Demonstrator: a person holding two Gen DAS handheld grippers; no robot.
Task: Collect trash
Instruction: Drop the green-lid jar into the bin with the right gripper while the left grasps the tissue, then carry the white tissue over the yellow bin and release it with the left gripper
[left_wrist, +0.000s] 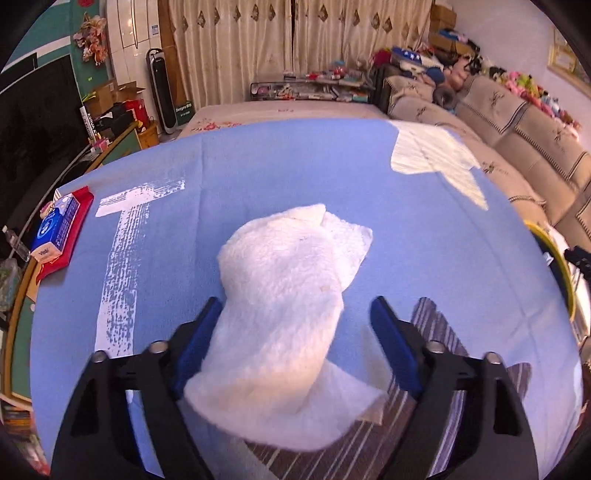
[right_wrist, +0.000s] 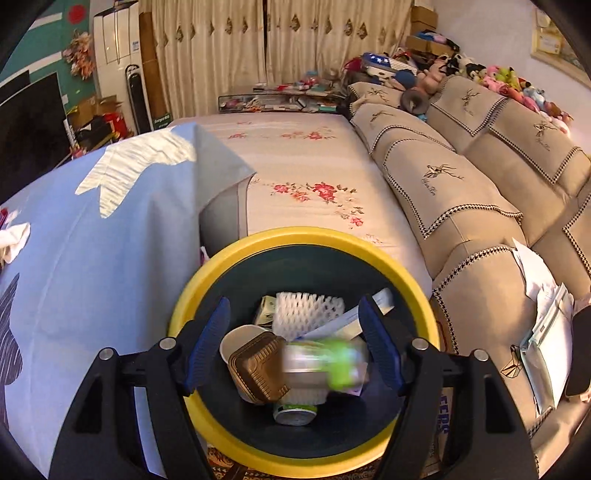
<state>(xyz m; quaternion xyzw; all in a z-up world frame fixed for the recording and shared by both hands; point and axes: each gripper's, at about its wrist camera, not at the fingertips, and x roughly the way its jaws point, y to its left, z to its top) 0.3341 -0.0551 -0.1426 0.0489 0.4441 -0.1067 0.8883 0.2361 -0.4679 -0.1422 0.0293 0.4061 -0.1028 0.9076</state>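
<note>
Trash of two kinds is in play. A crumpled white paper towel (left_wrist: 284, 310) lies on the blue-covered surface (left_wrist: 258, 170), set between the two blue pads of the left tongs (left_wrist: 295, 332). One pad is touching or just beside the towel's edge, while the other stands clear of it with bare cloth showing between, so the towel is bracketed but not yet pinched; these tongs are partly spread. The towel is straddled this way, it is judged, so that a closing squeeze would gather its soft bulk rather than push it aside.

The right tongs (right_wrist: 295, 339) are held directly above the yellow-rimmed bin (right_wrist: 207, 280), which stands on the floor beside the surface. They are spread fairly wide and nothing is gripped. Below and between the pads a blurred green-and-white packet (right_wrist: 325, 365) is seen, apparently dropping into the bin, though the blur leaves that uncertain. Under it rest a brown tray (right_wrist: 258, 365), a paper cup (right_wrist: 236, 343) and a white foam net (right_wrist: 310, 306). The position over the bin's mouth is judged deliberate, so that released items land inside.
</note>
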